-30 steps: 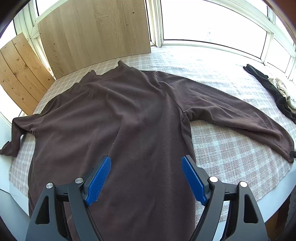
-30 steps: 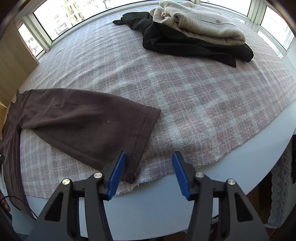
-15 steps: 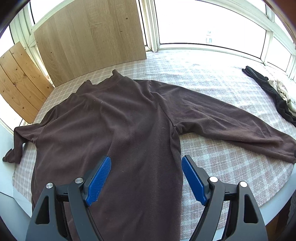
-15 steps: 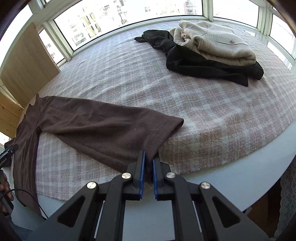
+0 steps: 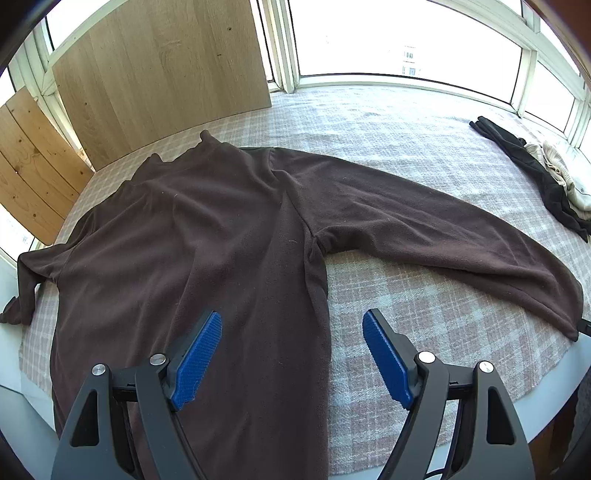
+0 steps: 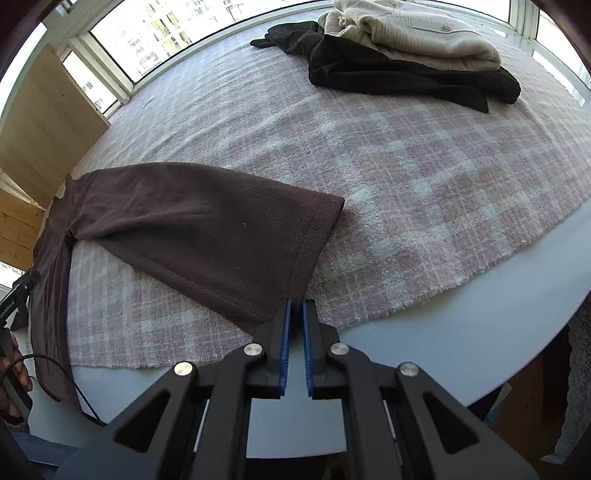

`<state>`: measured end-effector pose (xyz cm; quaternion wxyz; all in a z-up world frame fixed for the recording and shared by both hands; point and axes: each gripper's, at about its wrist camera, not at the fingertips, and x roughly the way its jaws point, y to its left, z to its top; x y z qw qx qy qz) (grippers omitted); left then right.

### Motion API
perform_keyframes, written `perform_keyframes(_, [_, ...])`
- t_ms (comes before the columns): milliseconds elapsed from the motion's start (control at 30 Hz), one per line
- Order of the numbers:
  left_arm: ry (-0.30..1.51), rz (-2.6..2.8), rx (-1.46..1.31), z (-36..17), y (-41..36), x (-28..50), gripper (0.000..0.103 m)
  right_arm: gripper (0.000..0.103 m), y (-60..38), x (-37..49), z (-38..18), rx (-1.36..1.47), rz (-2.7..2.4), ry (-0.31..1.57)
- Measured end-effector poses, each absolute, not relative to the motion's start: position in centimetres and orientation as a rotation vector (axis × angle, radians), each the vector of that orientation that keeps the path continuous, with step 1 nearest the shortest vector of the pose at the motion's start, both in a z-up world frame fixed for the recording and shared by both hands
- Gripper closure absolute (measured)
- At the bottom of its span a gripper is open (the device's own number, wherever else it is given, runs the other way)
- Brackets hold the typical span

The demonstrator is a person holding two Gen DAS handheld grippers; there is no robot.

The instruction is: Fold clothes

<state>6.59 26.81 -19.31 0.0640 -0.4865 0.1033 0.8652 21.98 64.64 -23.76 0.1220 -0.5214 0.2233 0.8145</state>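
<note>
A dark brown long-sleeved fleece top point(image 5: 207, 236) lies flat on the checked cloth, collar toward the windows, both sleeves spread out. My left gripper point(image 5: 291, 332) is open and empty, hovering above the top's lower right side seam. My right gripper point(image 6: 294, 308) is shut on the cuff corner of the right sleeve point(image 6: 207, 229), at the near edge of the cloth. That sleeve also shows in the left wrist view point(image 5: 443, 229), where its cuff end reaches the table's right edge.
A pink and white checked cloth point(image 6: 424, 177) covers the round white table point(image 6: 461, 332). A pile of a black garment point(image 6: 406, 77) and a cream sweater point(image 6: 413, 33) sits at the far side. Wooden boards point(image 5: 155, 70) lean on the windows.
My right gripper closed on the sleeve cuff and now holds it. My left gripper drifted right from over the body to the right side seam, staying open.
</note>
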Motion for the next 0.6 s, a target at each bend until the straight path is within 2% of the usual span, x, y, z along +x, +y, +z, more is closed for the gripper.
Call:
perform_keyframes(133, [0.303, 2.631, -1.486, -19.3, 26.0, 6.4, 0.025, 0.097, 64.5, 21.2, -21.8, -1.487, 2.436, 0.604])
perform_keyframes(233, [0.286, 2.658, -1.475, -18.8, 25.3, 6.5, 0.025, 0.095, 64.6, 21.0, -23.1, -1.579, 2.385, 0.646])
perform_keyframes(267, [0.281, 2.666, -1.475, -18.7, 25.0, 6.5, 0.025, 0.087, 64.6, 21.2, -23.7, -1.595, 2.372, 0.672])
perform_keyframes(300, [0.275, 2.672, -1.477, -18.7, 24.7, 6.6, 0.025, 0.071, 64.4, 21.5, -24.0, -1.592, 2.367, 0.686])
perform_keyframes(367, [0.266, 2.678, -1.489, -18.8, 24.3, 6.6, 0.025, 0.056, 63.9, 21.7, -24.5, -1.585, 2.363, 0.689])
perform_keyframes(533, [0.260, 2.664, -1.500, -19.0, 24.1, 6.8, 0.025, 0.056, 62.6, 21.8, -24.9, -1.600, 2.388, 0.697])
perform_keyframes(567, [0.263, 2.661, -1.497, -19.0, 24.2, 6.9, 0.025, 0.061, 62.3, 21.7, -24.9, -1.609, 2.395, 0.670])
perform_keyframes(600, [0.266, 2.656, -1.494, -19.0, 24.3, 6.9, 0.025, 0.076, 61.9, 21.6, -24.8, -1.617, 2.400, 0.633])
